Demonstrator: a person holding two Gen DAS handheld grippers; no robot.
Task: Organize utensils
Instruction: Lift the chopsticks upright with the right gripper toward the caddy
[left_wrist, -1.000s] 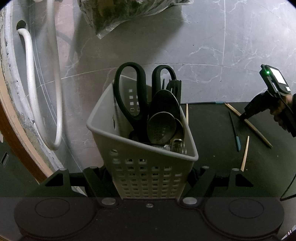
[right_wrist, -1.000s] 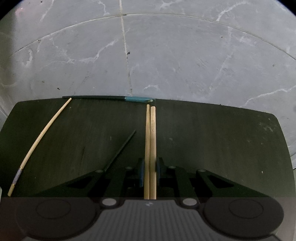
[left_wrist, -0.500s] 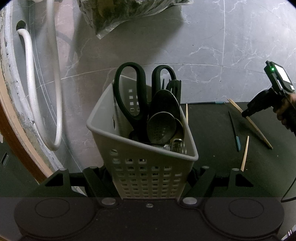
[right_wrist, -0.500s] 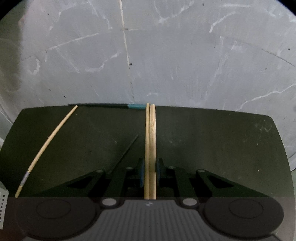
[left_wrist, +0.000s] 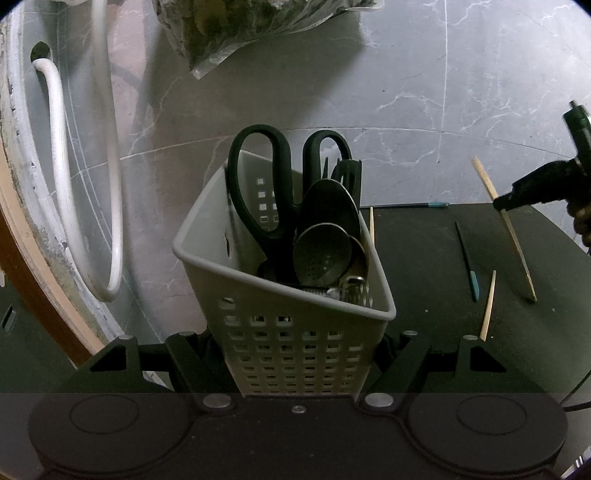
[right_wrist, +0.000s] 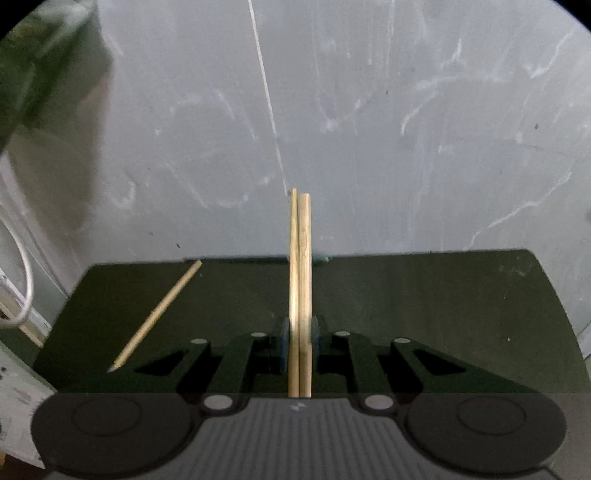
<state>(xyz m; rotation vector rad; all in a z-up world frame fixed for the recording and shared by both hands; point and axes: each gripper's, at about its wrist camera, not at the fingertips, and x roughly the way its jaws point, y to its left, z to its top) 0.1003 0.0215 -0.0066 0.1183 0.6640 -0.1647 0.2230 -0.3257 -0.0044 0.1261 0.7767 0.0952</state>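
Observation:
A white perforated utensil caddy (left_wrist: 295, 332) sits between the fingers of my left gripper (left_wrist: 295, 354), which is shut on its sides. Black scissors (left_wrist: 258, 192), metal spoons (left_wrist: 325, 251) and a black fork stand inside it. My right gripper (right_wrist: 300, 347) is shut on a pair of wooden chopsticks (right_wrist: 300, 258). In the left wrist view that right gripper (left_wrist: 506, 203) holds the chopsticks (left_wrist: 515, 251) slanted above the black mat (left_wrist: 424, 258), their lower end near its surface. A loose wooden chopstick (left_wrist: 487, 306) and a dark chopstick with a teal end (left_wrist: 466, 258) lie on the mat.
Another dark teal-ended chopstick (left_wrist: 406, 205) lies along the mat's far edge. A white hose (left_wrist: 59, 177) loops at the left, and a plastic bag (left_wrist: 258, 29) lies on the grey marble floor beyond the caddy. A loose wooden chopstick (right_wrist: 159, 314) lies left of my right gripper.
My right gripper has risen and tilted up with the pair of chopsticks, whose far ends now stand above the mat. The left gripper and the caddy have not moved.

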